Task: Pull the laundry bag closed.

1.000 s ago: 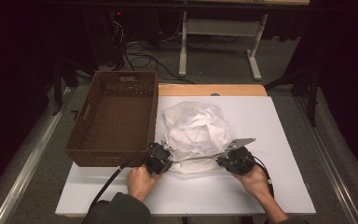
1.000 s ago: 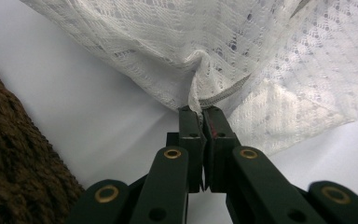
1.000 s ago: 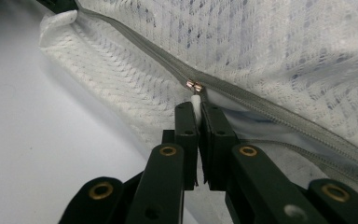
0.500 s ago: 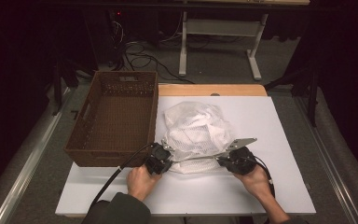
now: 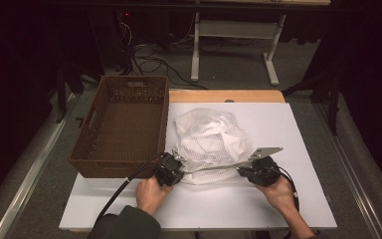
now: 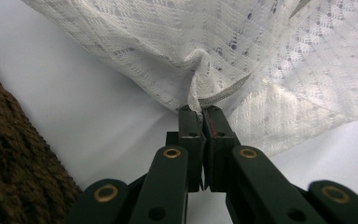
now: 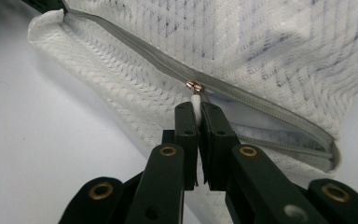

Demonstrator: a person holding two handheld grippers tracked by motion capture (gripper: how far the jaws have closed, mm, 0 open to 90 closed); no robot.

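Note:
A white mesh laundry bag point(image 5: 209, 139) full of white cloth lies in the middle of the white table point(image 5: 298, 129). At its near left corner my left gripper point(image 5: 175, 164) is shut on a pinch of the mesh point(image 6: 198, 100). My right gripper point(image 5: 242, 172) is at the bag's near edge, shut on the white zipper pull point(image 7: 196, 101) just below the brass slider point(image 7: 194, 85). The grey zipper point(image 7: 261, 109) runs along the bag's edge and gapes open to the right of the slider. A hand holds each gripper from the near side.
A brown wicker basket point(image 5: 124, 124) stands empty on the table's left, close beside the left gripper; its weave shows as the basket wall point(image 6: 14, 163) in the left gripper view. A table frame and cables lie on the floor beyond the far edge.

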